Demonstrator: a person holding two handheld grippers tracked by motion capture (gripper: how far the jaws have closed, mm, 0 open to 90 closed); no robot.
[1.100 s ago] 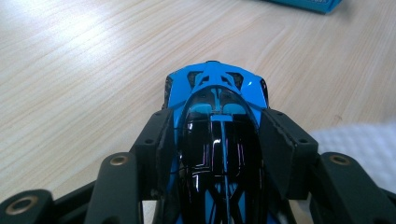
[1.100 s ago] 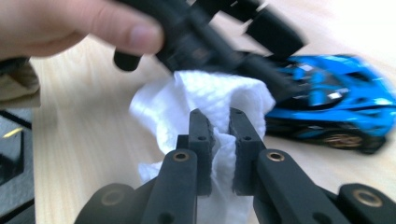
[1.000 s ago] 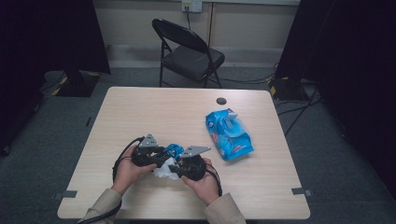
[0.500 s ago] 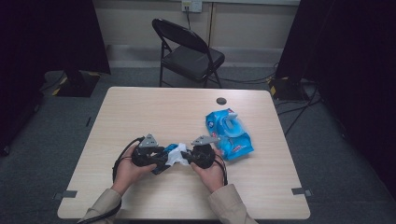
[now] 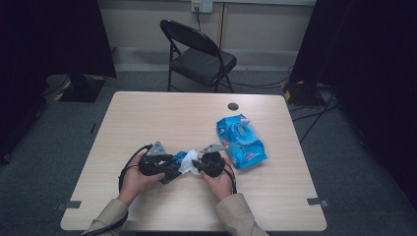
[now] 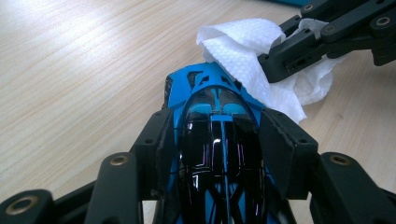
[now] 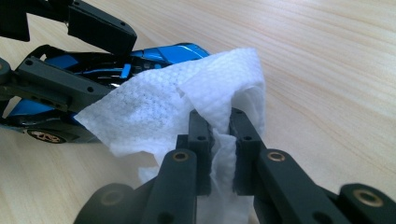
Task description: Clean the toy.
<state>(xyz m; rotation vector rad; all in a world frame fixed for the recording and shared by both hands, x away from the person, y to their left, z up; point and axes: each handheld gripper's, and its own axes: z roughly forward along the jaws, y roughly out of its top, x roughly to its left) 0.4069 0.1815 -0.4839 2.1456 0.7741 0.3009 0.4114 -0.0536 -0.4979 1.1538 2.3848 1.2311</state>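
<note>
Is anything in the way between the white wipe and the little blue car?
Nothing visible is. The right gripper pinches the white wipe, and the wipe already lies against the front of the blue toy car, which the left gripper clamps by its sides above the table.

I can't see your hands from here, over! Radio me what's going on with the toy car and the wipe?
Left gripper shut on blue toy car. Right gripper shut on white wipe, draped against the car's front. Wipes pack lies aside. Nothing blocking.

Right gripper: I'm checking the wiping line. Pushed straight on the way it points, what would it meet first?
Probably the toy car: the right gripper, shut on the wipe, points at it, wipe leading, though depth is unclear.
</note>
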